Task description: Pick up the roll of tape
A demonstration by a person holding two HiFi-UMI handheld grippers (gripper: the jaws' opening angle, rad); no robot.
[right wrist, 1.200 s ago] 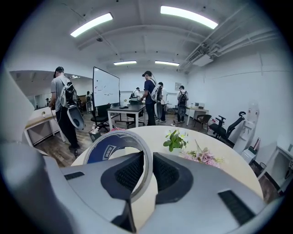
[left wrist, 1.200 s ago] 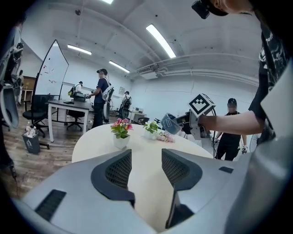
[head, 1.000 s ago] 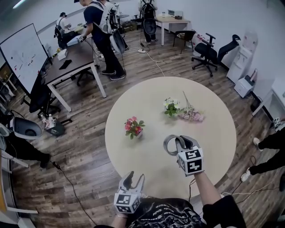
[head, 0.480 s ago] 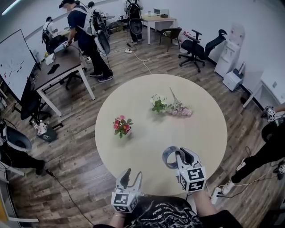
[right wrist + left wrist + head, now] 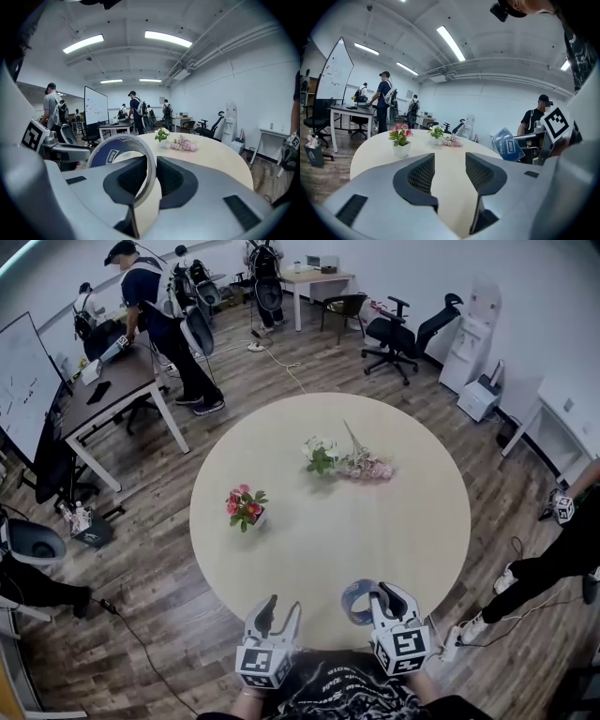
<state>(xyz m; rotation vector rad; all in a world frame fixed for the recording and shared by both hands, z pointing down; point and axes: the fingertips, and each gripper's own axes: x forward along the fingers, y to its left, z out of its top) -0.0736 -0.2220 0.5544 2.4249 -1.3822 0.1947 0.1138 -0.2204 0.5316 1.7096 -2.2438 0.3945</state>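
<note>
The right claw (image 5: 374, 592) has the tape (image 5: 355, 603) in it. In the right gripper view, the two jaws are close together and pinch one side of the ring, one jaw inside the ring and one outside. The tape (image 5: 107, 154) stands up on its edge, with its blue inside facing 9 o'clock in that view.

From the head view, the tape is at about 6 o'clock on the round desk (image 5: 375, 521), right by the near edge and close to the person's body. It looks like it is up in the air and not lying on the desk (I cannot see under it, so this is my guess).

The left claw (image 5: 278, 609) is at about 7 o'clock, just off the desk's edge. Its jaws are wide apart and there is nothing between them, only bare desk far behind. It has no job to do right now.

A small flower pot (image 5: 245, 507) sits at 9 o'clock on the desk. A loose bunch of flowers (image 5: 349, 463) lies near 12 o'clock. Both are well apart from the tape.

So I think the task is nearly done or done. The grab is made and the tape looks lifted. All that is left is to keep the pinch tight so the thin ring does not slip out or tip over.
</note>
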